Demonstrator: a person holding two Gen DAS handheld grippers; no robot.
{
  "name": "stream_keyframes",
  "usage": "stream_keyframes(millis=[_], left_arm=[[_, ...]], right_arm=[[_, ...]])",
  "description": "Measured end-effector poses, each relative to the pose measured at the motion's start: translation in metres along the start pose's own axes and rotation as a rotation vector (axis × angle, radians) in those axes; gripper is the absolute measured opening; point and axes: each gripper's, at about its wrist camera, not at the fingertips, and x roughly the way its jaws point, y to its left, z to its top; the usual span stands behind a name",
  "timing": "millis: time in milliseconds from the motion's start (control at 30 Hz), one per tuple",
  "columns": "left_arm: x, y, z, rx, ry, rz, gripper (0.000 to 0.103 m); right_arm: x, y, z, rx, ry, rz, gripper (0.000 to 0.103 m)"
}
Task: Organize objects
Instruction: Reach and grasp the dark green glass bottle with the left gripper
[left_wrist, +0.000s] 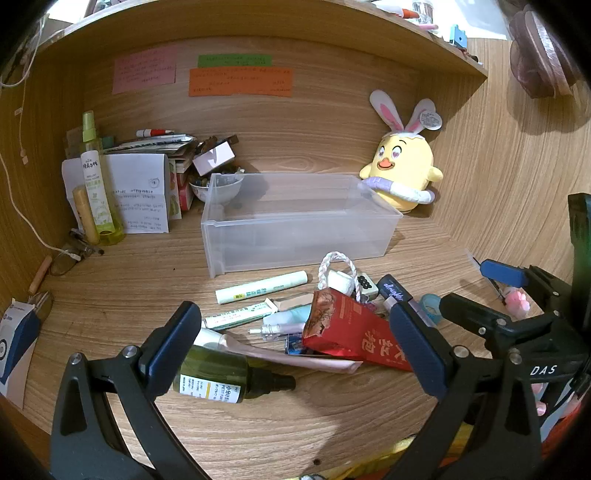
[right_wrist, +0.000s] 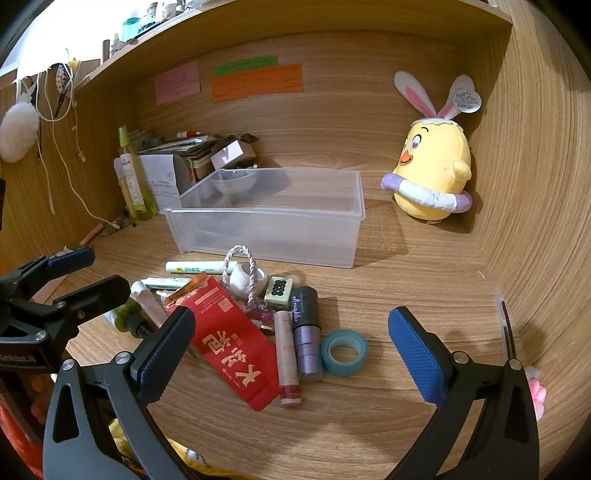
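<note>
We hold the left gripper (left_wrist: 295, 339) and right gripper (right_wrist: 291, 349) low in each frame, both spread wide and grasping nothing, framing the heap of small items at lower centre, where the red paper packet (right_wrist: 231, 341) lies on top. The clear plastic bin (right_wrist: 269, 214) sits empty mid-frame just behind, likely to receive them

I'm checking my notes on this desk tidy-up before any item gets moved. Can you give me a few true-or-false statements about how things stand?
1. The clear plastic bin holds no items. True.
2. The left gripper is shut on the green spray bottle. False: it is open.
3. The blue tape roll lies in the bin. False: it lies on the desk.
4. The right gripper is open. True.
5. The yellow chick plush lies flat. False: it stands upright.
</note>
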Motion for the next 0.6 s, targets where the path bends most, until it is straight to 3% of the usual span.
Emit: stream_keyframes(millis=[600], left_arm=[[0.0007, 0.0019, -0.0047, -0.011, 0.004, -0.001, 0.103]], right_arm=[[-0.0009, -0.0010, 0.0002, 0.001, 0.002, 0.006, 0.103]])
